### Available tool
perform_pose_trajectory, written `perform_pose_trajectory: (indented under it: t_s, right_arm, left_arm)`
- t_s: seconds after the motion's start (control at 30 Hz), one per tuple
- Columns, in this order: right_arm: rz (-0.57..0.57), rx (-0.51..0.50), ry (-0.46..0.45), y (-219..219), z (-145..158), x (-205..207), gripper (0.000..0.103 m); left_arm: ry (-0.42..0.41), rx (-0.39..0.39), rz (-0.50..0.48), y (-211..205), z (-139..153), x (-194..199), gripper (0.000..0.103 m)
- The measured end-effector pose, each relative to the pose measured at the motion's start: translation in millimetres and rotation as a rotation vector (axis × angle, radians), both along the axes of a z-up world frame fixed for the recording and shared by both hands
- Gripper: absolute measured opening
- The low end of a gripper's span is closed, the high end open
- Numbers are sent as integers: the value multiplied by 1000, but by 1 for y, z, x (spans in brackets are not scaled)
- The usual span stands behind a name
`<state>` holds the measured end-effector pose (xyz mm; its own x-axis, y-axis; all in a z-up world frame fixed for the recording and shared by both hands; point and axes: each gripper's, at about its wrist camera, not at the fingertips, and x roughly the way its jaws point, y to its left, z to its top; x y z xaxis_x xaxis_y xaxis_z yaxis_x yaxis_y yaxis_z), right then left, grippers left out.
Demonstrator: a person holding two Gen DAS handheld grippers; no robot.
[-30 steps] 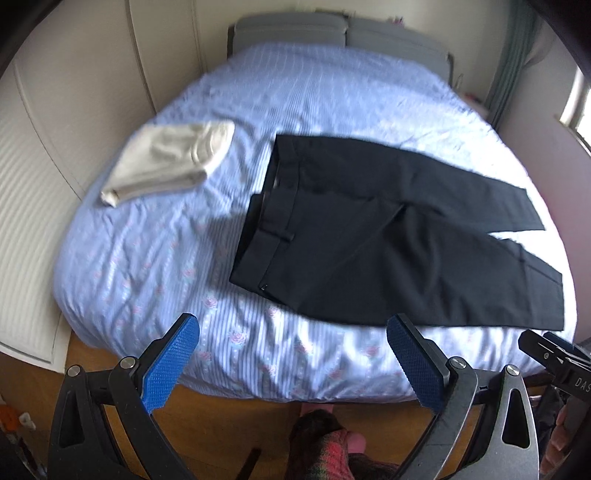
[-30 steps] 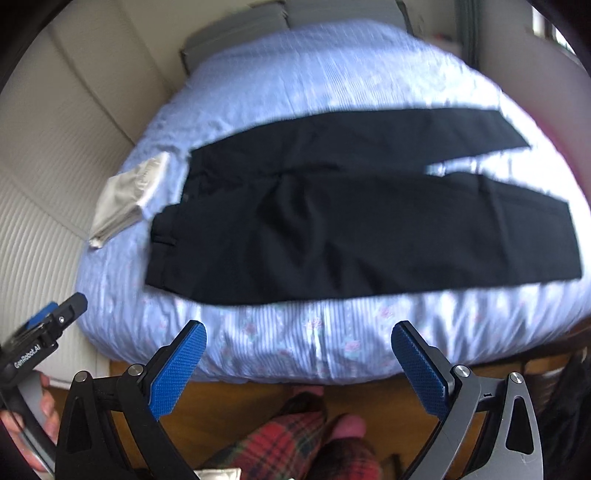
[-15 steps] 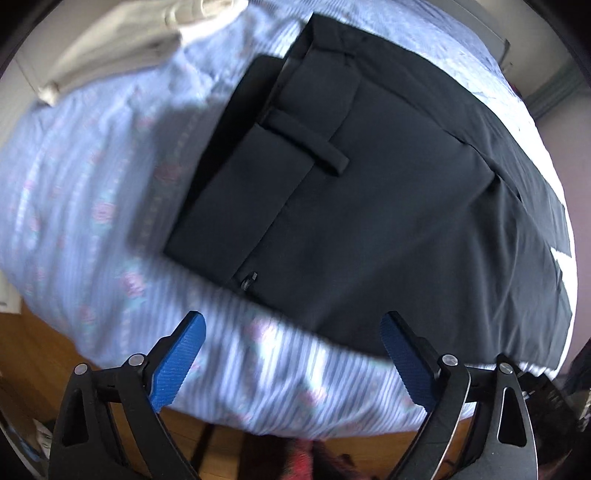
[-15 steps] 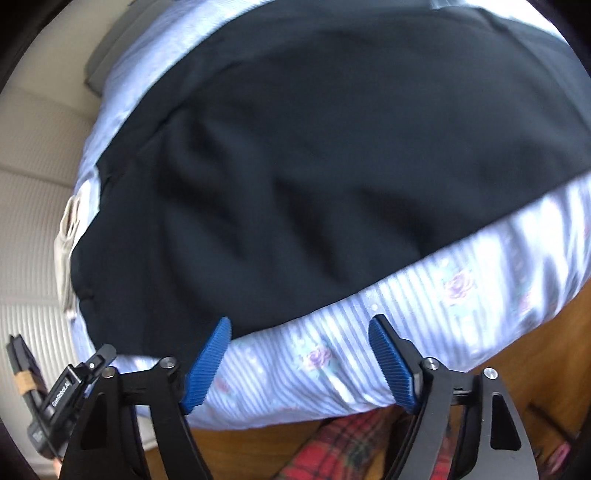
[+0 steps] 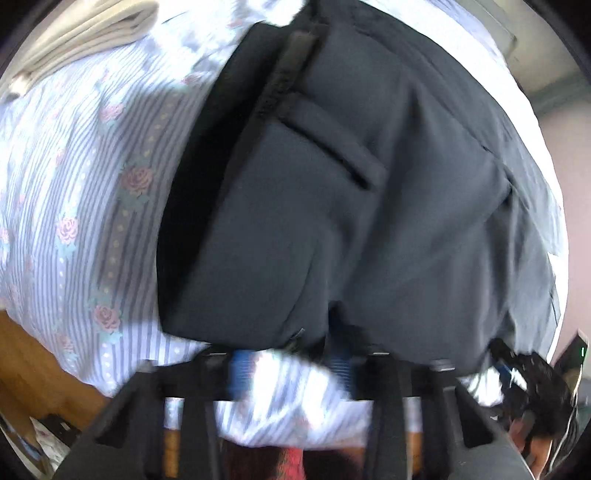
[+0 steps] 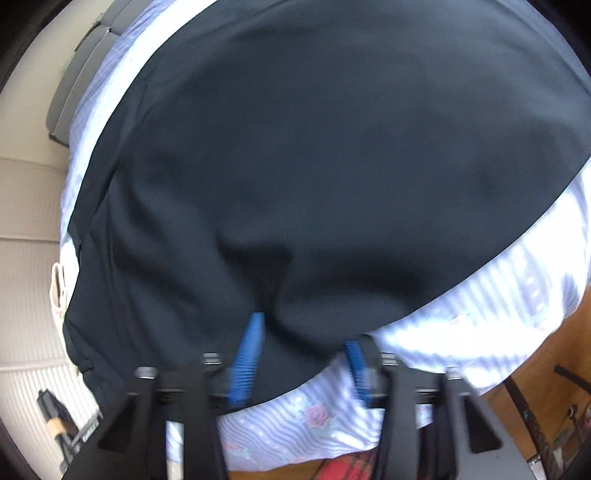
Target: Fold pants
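Note:
Black pants (image 5: 351, 192) lie flat on the striped floral bedsheet (image 5: 85, 184); they fill the right wrist view (image 6: 314, 166). My left gripper (image 5: 290, 363) is at the near edge of the waist end, its blue pads narrowed around the hem, with fabric bunched between them. My right gripper (image 6: 301, 354) is at the near edge of a pant leg, its blue fingers (image 6: 247, 354) partly closed with a fold of fabric rising between them. Both views are motion-blurred.
A folded cream garment (image 5: 81, 29) lies on the bed at the far left. Grey pillows (image 6: 81, 66) sit at the head. Wooden floor (image 5: 33, 369) shows below the bed edge. The other gripper shows at the right edge (image 5: 528, 376).
Both grippers moved down from above the bed to the pants' near edge. Their jaws went from wide open to closing on the fabric edge.

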<state>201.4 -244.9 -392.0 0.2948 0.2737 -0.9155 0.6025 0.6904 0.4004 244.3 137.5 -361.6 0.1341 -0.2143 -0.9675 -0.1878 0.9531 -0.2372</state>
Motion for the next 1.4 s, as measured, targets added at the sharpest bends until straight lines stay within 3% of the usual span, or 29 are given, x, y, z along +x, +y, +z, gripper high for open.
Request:
perform_pose_trajectory:
  t_s: [0.03,0.07,0.17,0.3,0.37,0.5,0.6,0.73,0.9,0.97,1.03,1.1,1.2,1.3,1.4]
  right_arm:
    - [11,-11,-2,0,8,2,14]
    - [17,-16,-10,-2,15,3,12]
    - [47,-38,-78,-8,64,4,9]
    - [89,-112,-213,-20,144,18,8]
    - [101,-142,-277,-26,170,28,8]
    - [101,-177,-413,-44,219,79,7]
    - [122,-208,-483,-59,232,119,5]
    - [202,-296,-512,-59,230,197,5]
    - [278,-264,-462,-60,215,256,6]
    - [311,-267,-419,-52,209,254,13]
    - [316,-233,-387,-42,198,238,45]
    - [294,-188,-343,-36,187,216,56]
    - [213,-78,-196,-26,155,182,56]
    - [35,198,-52,-20,112,134,56]
    - [-97,353,16,-26,80,106,56]
  left_arm:
    - [-7,-8,-30,-3,7,-2,14]
    - [-17,-15,-57,-8,17,-3,12]
    - [-70,-28,-113,-19,55,-6,9]
    - [-184,-65,-105,-28,112,-1,9]
    - [-262,-70,-92,-31,148,20,8]
    - [-400,-37,-69,-40,186,63,8]
    - [-462,-3,-52,-38,192,106,8]
    - [-462,22,-36,-40,181,169,7]
    - [-396,61,-36,-46,142,237,7]
    - [-369,41,-12,-45,131,251,7]
    - [-349,51,-7,-46,120,263,7]
    - [-333,74,-21,-49,112,269,7]
    - [-316,104,-76,-59,102,279,7]
    - [-344,165,-158,-77,102,278,7]
    - [-360,209,-210,-90,101,272,7]
